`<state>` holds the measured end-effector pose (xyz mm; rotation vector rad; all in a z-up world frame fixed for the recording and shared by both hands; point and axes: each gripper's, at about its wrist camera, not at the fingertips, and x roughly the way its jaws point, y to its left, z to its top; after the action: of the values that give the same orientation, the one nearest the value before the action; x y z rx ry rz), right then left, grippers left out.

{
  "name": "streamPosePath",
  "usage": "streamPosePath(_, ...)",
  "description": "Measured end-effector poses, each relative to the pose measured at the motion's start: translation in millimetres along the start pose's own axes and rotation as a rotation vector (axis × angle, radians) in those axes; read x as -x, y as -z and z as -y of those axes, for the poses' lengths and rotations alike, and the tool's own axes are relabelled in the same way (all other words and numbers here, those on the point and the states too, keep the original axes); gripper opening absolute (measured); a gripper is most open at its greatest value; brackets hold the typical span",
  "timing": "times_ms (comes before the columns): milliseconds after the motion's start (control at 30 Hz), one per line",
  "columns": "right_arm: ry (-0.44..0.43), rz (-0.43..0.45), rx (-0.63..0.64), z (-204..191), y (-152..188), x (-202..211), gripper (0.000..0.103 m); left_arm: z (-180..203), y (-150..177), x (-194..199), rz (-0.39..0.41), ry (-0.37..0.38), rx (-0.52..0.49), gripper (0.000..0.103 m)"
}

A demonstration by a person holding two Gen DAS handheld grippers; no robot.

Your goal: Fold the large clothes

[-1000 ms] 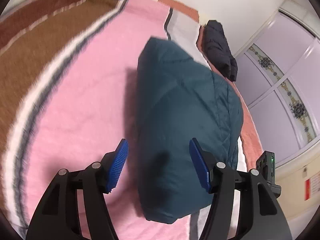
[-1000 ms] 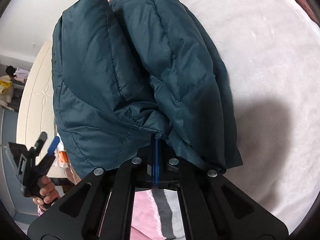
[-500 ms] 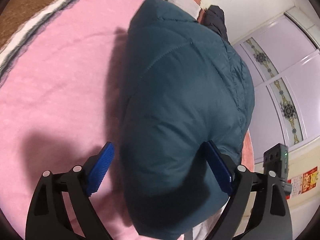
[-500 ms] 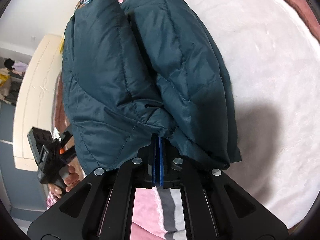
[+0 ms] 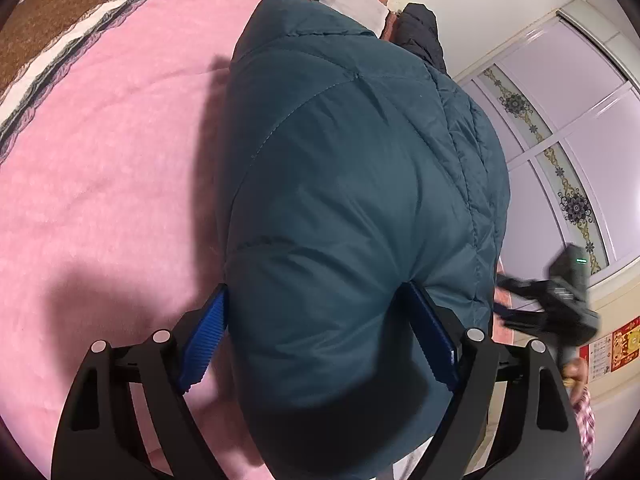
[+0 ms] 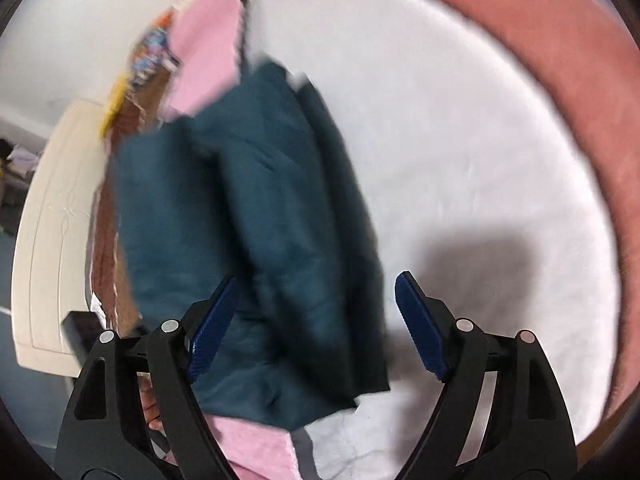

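- Looking through my left wrist camera, I see the teal padded jacket (image 5: 352,200) folded into a thick bundle on the pink blanket (image 5: 104,168).
- My left gripper (image 5: 316,340) is spread wide, its blue pads (image 5: 202,344) on either side of the bundle's near end; the fabric bulges between them and touches both pads, though I cannot tell how hard they press.
- Beyond the bundle lies a dark garment (image 5: 420,32) near the bed's far edge, with lilac wardrobe doors (image 5: 580,120) to the right.
- At the right edge of the same view my right gripper shows as a blurred dark shape.
- From the right wrist view, which is motion-blurred, my right gripper (image 6: 316,328) is wide open with nothing between its pads (image 6: 420,332).
- That jacket (image 6: 256,248) lies just ahead of the left pad, partly on a white blanket section (image 6: 460,140) and partly on pink.
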<state>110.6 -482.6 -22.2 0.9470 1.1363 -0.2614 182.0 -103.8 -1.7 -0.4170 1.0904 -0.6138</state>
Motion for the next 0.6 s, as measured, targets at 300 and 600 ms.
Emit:
streamPosePath(300, -0.123, -0.044, 0.02, -10.4, 0.4, -34.7, 0.036, 8.1, -2.9, 4.5, 0.021, -0.025, -0.032, 0.062)
streamPosePath(600, -0.047, 0.046, 0.208, -60.7, 15.6, -21.8, 0.017, 25.8, -14.8, 30.5, 0.105, -0.101, -0.163, 0.042)
